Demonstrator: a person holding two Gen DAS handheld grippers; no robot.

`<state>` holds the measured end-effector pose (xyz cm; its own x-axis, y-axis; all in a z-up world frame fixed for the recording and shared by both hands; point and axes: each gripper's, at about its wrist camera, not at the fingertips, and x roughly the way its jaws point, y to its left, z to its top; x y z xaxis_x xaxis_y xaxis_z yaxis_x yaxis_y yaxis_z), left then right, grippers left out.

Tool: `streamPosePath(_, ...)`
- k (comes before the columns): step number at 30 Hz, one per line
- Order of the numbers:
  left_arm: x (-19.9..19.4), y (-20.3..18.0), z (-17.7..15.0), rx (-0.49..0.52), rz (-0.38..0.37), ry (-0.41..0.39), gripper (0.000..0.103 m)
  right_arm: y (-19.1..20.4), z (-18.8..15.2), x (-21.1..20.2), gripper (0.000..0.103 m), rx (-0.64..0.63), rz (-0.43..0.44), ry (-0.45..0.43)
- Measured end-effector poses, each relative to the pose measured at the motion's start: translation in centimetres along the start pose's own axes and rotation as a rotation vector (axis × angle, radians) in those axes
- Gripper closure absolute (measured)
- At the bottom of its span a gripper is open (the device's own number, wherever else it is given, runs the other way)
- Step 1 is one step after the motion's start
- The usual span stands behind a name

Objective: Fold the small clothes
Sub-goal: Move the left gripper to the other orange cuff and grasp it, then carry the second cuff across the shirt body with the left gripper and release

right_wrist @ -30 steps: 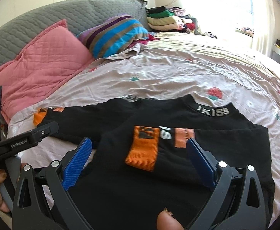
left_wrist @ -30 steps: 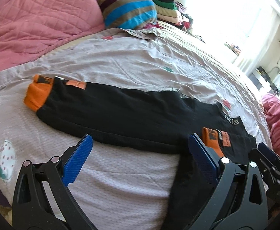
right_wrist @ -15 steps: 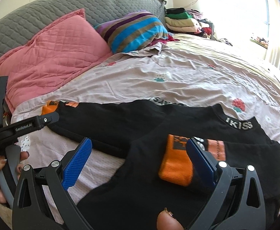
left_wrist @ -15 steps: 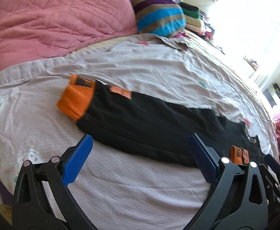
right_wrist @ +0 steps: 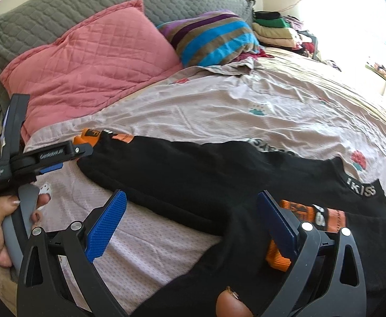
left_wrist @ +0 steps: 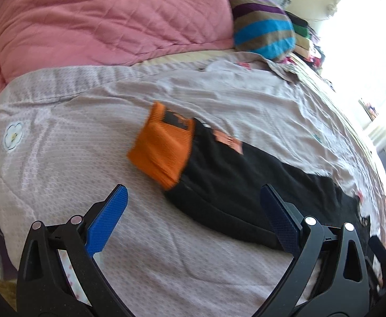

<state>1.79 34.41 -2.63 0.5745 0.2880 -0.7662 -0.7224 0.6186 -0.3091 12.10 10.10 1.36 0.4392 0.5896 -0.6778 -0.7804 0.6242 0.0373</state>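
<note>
Progress: partway, judging by the lie of the garment.

- Lying flat on the bed (right_wrist: 245,111), below the pink pillow (right_wrist: 92,52): black sweater (right_wrist: 193,174), collar toward the window side.
- Already lying folded across the sweater body: one sleeve, its orange cuff (right_wrist: 280,253) resting just behind the right claw (right_wrist: 191,227).
- Remaining stretched out toward the pink pillow: the other sleeve, ending in a second orange cuff (left_wrist: 163,145).
- Hovering just short of that second cuff: left claw (left_wrist: 193,216), spread wide, gripping nothing.
- Hovering over the sweater's near edge: right claw, likewise spread wide, gripping nothing.
- Remaining, as a judgement: folding in the outstretched sleeve, then doubling the body.

Containers: none showing. Sitting at the far end of the bed, beyond the striped pillow (right_wrist: 214,39): stack of folded clothes (right_wrist: 274,31).
</note>
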Motion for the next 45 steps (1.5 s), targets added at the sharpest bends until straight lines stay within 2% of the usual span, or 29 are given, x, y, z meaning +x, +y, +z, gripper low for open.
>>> streamPosePath(6,1.8,2.0,0.9,-0.115,0.003,0.01,0.009,1.0,-0.5,1.1,0.005,0.008,0.034,0.027)
streamPosePath(11,2.6,2.6,2.0,-0.164,-0.006,-0.036,0.01,0.7,-1.0,1.2,0.005,0.053,0.048,0.038)
streamPosePath(14,3.6,2.8,2.5,-0.168,0.013,-0.032,0.035,0.3,-1.4,0.8,0.005,0.08,0.045,0.037)
streamPosePath(15,3.7,2.6,2.6,-0.157,0.014,-0.032,0.049,0.1,-1.5,0.7,0.005,0.091,0.045,0.04)
streamPosePath(16,3.8,2.4,2.6,-0.147,0.006,-0.035,0.064,-0.2,-1.7,0.6,0.005,0.108,0.051,0.041)
streamPosePath(17,3.8,2.3,2.7,-0.14,-0.01,-0.033,0.072,-0.4,-1.8,0.4,0.005,0.119,0.053,0.042)
streamPosePath(18,3.7,2.2,2.7,-0.136,-0.028,-0.032,0.085,-0.6,-2.0,0.3,0.005,0.131,0.054,0.043)
streamPosePath(19,3.5,2.1,2.6,-0.13,-0.061,-0.036,0.09,-1.0,-2.2,0.1,0.005,0.148,0.056,0.044)
streamPosePath(30,-1.8,-0.5,0.9,-0.061,-0.263,-0.153,0.094,-3.7,-3.8,-1.4,0.005,0.255,0.063,0.044)
streamPosePath(40,-4.7,-3.9,-0.9,0.003,-0.364,-0.169,0.095,-6.2,-4.7,-4.2,0.005,0.305,0.029,0.009)
streamPosePath(45,-6.4,-5.6,-1.5,0.029,-0.419,-0.172,0.095,-7.3,-5.2,-6.1,0.005,0.287,-0.042,-0.029)
